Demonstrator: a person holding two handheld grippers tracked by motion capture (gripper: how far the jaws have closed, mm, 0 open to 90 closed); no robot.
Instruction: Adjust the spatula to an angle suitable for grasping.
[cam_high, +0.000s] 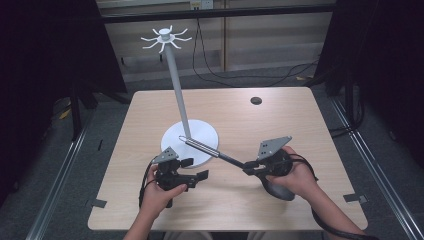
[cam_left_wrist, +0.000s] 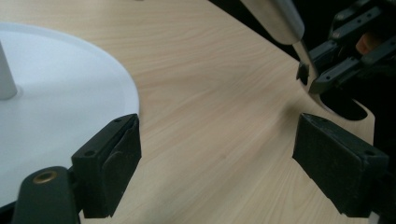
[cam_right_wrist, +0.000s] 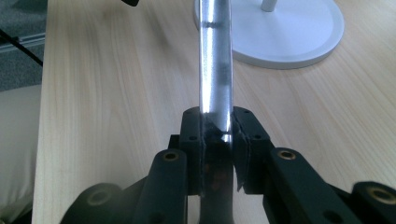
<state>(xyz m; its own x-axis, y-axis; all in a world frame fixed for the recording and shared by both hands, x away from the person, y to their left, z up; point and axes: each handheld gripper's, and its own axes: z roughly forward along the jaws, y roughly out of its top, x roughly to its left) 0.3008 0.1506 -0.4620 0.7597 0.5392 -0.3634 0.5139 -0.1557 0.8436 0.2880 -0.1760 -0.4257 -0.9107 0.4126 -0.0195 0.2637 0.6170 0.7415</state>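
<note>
Ladle (cam_high: 210, 149), clamped by its handle in the right gripper (cam_high: 248, 169), slants over the counter (cam_high: 280, 120) toward the white stand's base (cam_high: 202, 131), while the left gripper (cam_high: 196, 170) gapes empty beside it.

My left gripper (cam_high: 191, 169) sits at the lower left of centre in the high view, jaws spread wide and pointing right, my left hand (cam_high: 159, 194) wrapped round its grip from below. My right gripper (cam_high: 248, 169), lower right of centre, points left with its jaws pressed together, my right hand (cam_high: 299, 175) cupping it.
</note>
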